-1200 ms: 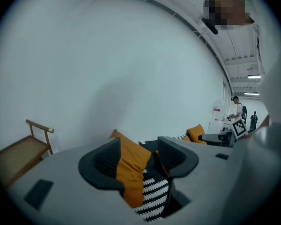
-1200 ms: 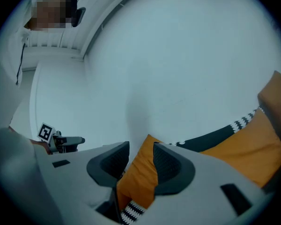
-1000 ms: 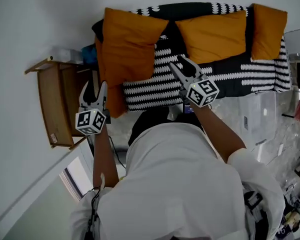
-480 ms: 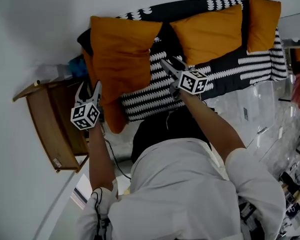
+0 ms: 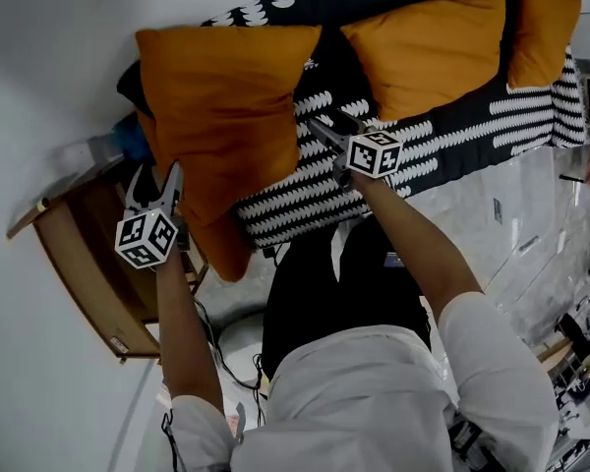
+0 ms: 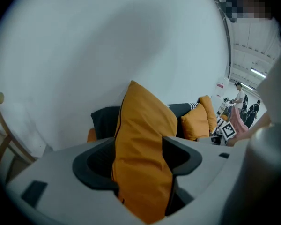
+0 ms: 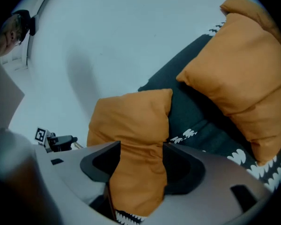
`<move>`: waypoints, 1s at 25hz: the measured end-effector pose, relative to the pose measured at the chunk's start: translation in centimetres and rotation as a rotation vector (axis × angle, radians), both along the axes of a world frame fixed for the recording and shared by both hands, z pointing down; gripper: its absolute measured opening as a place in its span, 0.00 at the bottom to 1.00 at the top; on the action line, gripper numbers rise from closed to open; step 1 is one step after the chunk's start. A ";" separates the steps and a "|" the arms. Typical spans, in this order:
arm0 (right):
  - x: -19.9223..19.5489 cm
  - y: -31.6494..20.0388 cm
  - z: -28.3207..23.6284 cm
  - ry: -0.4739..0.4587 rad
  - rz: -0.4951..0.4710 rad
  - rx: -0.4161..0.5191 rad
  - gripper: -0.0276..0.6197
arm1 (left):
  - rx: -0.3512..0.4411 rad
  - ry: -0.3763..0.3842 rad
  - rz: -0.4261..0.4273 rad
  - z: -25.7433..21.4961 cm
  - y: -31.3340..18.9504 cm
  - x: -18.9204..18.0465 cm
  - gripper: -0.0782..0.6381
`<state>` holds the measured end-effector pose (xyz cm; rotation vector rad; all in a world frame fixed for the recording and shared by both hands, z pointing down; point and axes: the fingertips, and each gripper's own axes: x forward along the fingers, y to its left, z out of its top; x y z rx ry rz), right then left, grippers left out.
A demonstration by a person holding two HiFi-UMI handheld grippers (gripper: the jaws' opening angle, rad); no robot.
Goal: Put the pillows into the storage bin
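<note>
A large orange pillow [image 5: 226, 106] leans on a sofa with a black-and-white throw [image 5: 452, 136]. My left gripper [image 5: 155, 177] is at the pillow's left edge and my right gripper [image 5: 324, 126] at its right edge. Both sets of jaws have just been opening. In the left gripper view the pillow [image 6: 145, 139] fills the gap of the left gripper [image 6: 139, 161]. In the right gripper view a corner of the pillow [image 7: 136, 125] lies inside the right gripper [image 7: 140, 165]. Neither pair of pads visibly squeezes it. Two more orange pillows [image 5: 433, 47] [image 5: 543, 28] stand further right.
A smaller orange cushion [image 5: 216, 244] hangs below the big pillow at the sofa's left end. A wooden side table [image 5: 79, 264] stands left of the sofa, against the white wall. Clear plastic sheeting or a clear container [image 5: 492, 214] lies in front of the sofa at right.
Both grippers have come in to the large pillow's two edges, the right one rolling its marker cube upward. Both pairs of jaws stand wider than before.
</note>
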<state>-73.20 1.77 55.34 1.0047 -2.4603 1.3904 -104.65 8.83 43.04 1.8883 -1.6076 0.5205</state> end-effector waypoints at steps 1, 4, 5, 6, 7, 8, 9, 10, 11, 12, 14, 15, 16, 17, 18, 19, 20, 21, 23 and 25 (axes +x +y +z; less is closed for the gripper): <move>-0.4 -0.2 1.6 0.005 -0.014 -0.008 0.48 | -0.007 0.002 0.003 0.6 -0.2 -0.1 0.54; -1.4 -1.7 5.3 -0.013 -0.044 -0.015 0.50 | -0.018 0.011 0.012 2.5 -1.7 0.0 0.55; -1.8 -2.4 6.2 -0.030 -0.054 -0.010 0.50 | -0.019 0.016 0.014 3.1 -2.3 0.0 0.56; -2.2 -2.8 7.1 -0.047 -0.066 -0.007 0.50 | -0.023 0.019 0.020 3.7 -2.8 0.1 0.57; -2.7 -2.9 7.9 -0.064 -0.078 -0.010 0.50 | -0.032 0.022 0.028 4.2 -3.1 0.1 0.57; -3.1 -2.9 8.8 -0.081 -0.089 -0.017 0.50 | -0.042 0.028 0.035 4.6 -3.3 0.1 0.57; -3.5 -3.0 9.6 -0.097 -0.099 -0.025 0.51 | -0.049 0.034 0.038 5.1 -3.5 0.1 0.58; -3.9 -3.3 10.3 -0.113 -0.112 -0.031 0.51 | -0.053 0.039 0.038 5.4 -3.8 0.1 0.58; -4.4 -3.6 10.9 -0.130 -0.127 -0.034 0.51 | -0.053 0.041 0.037 5.7 -4.1 0.1 0.58; -4.9 -3.8 11.4 -0.150 -0.139 -0.039 0.52 | -0.055 0.041 0.038 6.0 -4.3 0.2 0.58; -5.6 -4.0 12.2 -0.199 -0.150 -0.055 0.53 | -0.063 0.037 0.046 6.4 -4.4 0.4 0.58; -5.9 -4.2 12.6 -0.222 -0.156 -0.061 0.53 | -0.068 0.028 0.053 6.6 -4.4 0.5 0.58; -6.3 -4.4 13.1 -0.242 -0.165 -0.065 0.54 | -0.074 0.010 0.064 6.9 -4.4 0.5 0.58; -6.6 -4.6 13.4 -0.263 -0.178 -0.068 0.56 | -0.083 -0.018 0.079 7.1 -4.5 0.5 0.58; -7.0 -4.7 13.8 -0.288 -0.191 -0.072 0.57 | -0.095 -0.054 0.095 7.4 -4.5 0.4 0.58; -7.4 -4.8 14.0 -0.314 -0.203 -0.078 0.58 | -0.107 -0.089 0.108 7.6 -4.6 0.3 0.58; -7.9 -4.9 14.3 -0.337 -0.213 -0.084 0.59 | -0.118 -0.115 0.113 7.8 -4.6 0.2 0.58; -8.3 -4.9 14.5 -0.358 -0.223 -0.089 0.59 | -0.125 -0.130 0.108 7.9 -4.7 0.1 0.58; -9.1 -5.0 14.8 -0.393 -0.235 -0.103 0.59 | -0.129 -0.146 0.084 8.2 -4.8 -0.1 0.58; -9.7 -5.2 14.9 -0.425 -0.233 -0.120 0.59 | -0.127 -0.155 0.061 8.5 -5.0 -0.1 0.58</move>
